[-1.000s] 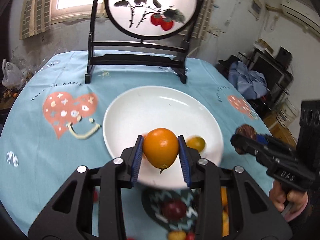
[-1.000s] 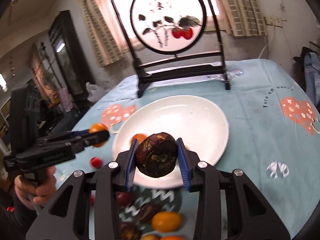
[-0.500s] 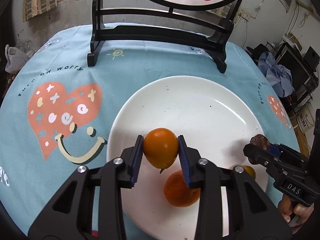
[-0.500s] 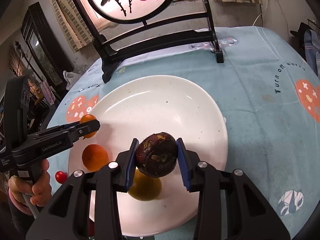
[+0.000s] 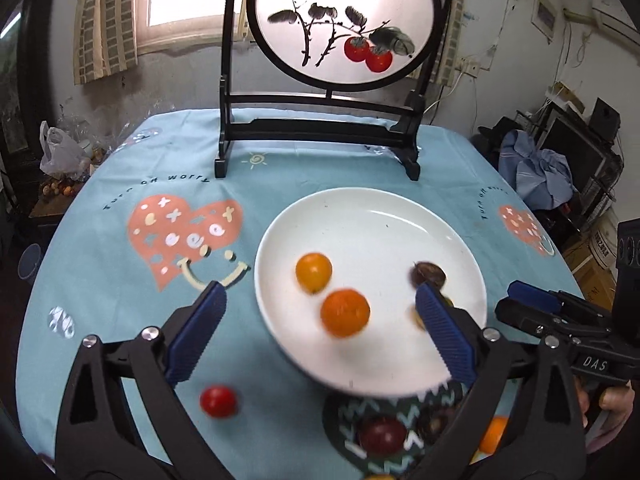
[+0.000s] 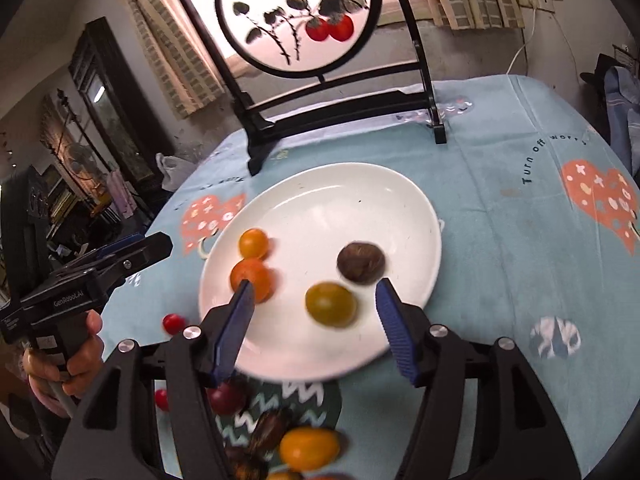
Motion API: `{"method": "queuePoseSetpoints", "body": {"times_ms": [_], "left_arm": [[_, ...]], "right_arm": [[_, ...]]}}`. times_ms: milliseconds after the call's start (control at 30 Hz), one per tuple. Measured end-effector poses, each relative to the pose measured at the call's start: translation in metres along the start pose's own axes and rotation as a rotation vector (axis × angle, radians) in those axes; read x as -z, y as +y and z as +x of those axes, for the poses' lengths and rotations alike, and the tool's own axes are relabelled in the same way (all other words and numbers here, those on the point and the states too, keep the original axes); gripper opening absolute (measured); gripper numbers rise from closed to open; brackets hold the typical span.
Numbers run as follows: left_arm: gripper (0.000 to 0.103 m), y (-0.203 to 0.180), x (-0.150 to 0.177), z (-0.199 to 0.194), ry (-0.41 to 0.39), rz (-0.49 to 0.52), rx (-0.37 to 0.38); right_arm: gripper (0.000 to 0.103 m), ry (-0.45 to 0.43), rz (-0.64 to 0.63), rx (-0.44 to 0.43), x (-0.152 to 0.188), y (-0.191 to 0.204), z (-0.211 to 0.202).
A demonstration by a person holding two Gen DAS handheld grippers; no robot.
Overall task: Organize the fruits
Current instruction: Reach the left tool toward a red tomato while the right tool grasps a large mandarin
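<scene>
Item: white plate point(image 5: 360, 216) on the bench point(image 5: 120, 184), taken as landmark; the bench wears a blue printed cloth.

On the plate: small yellow-orange fruit point(image 5: 313, 272) at its left; larger orange point(image 5: 345, 312) just nearer the camera from it; dark brown-purple fruit point(image 6: 361, 261) toward its right; olive-yellow fruit point(image 6: 331, 304) at its near side. None of the four touch.

Off the plate: red cherry tomato point(image 5: 218, 401) on the cloth beyond its near-left rim; patterned dark bowl point(image 5: 400, 412) under its near rim, with a dark red fruit point(image 5: 382, 434) and other fruits, blurred.

Behind the plate: round painted screen point(image 5: 344, 20) on a black stand.

Left tongs point(image 5: 316, 332): released, spread wide, nothing between the pads, above the plate's near-left edge.

Right tongs point(image 6: 314, 320): released, spread wide, nothing held, above the plate's near edge.

Hazards, as judged: the round fruits may roll on the smooth shallow plate if tongs nudge its rim; the two tongs work close together and could collide; the loose tomato could roll off if brushed.
</scene>
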State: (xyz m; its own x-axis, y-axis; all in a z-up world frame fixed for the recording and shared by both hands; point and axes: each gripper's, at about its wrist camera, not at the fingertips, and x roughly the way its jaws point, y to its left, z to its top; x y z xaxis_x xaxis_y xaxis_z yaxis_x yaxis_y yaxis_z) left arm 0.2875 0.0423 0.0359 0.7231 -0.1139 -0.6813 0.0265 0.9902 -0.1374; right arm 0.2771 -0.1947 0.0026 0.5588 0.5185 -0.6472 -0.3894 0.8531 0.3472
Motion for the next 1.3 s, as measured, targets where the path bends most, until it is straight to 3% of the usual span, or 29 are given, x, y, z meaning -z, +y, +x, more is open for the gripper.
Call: {"method": "queuePoseSetpoints", "body": {"times_ms": [233,533,933,1300], "left_arm": [[0.099,0.012,0.066,-0.035,0.000,0.008,-0.003],[0.099,0.037,0.131,-0.042,0.020,-0.025,0.047],[0.099,0.025,0.138,-0.036,0.047,0.023,0.036],[0.099,0.029,0.138,-0.029,0.073,0.014,0.026]], "right_arm": [[0.064,-0.077,-0.057,0.001,0.060,0.009,-0.036],[0.064,-0.003,-0.010,-0.017,0.104,0.004,-0.037],[0.064,0.059,-0.035,0.032,0.114,0.005,-0.027],[0.063,0.082,0.004,0.008,0.114,-0.004,-0.026]]}}
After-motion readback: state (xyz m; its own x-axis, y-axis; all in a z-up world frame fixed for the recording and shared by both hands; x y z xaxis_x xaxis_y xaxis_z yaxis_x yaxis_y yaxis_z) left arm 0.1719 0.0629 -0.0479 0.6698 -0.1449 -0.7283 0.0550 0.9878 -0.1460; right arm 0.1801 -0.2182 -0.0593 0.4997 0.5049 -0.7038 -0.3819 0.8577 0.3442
